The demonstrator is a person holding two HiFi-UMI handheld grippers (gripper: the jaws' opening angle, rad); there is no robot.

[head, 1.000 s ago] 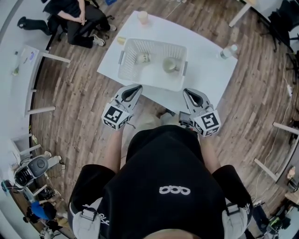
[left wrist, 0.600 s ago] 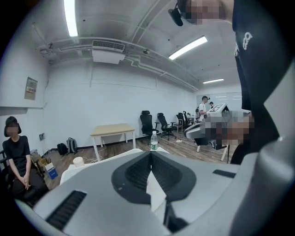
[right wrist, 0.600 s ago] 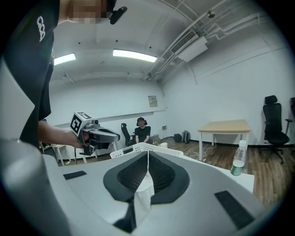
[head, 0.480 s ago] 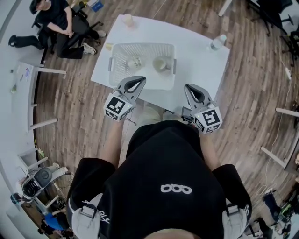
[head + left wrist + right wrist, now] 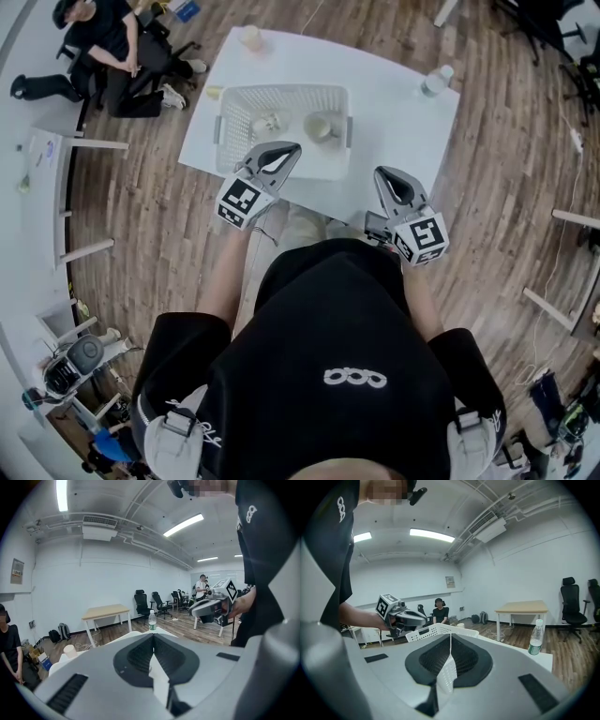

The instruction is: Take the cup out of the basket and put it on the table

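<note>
Left hand-held gripper [image 5: 292, 148], clenched on nothing, has its tip over the basket's [image 5: 281, 88] near rim. Right hand-held gripper [image 5: 382, 172], clenched and empty too, hangs just right of the basket's near corner. The cup [image 5: 319, 127] sits inside the basket, toward its right end.

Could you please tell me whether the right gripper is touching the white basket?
Apart. The head view shows the right gripper at the near edge of the table, with bare tabletop between it and the basket.
</note>
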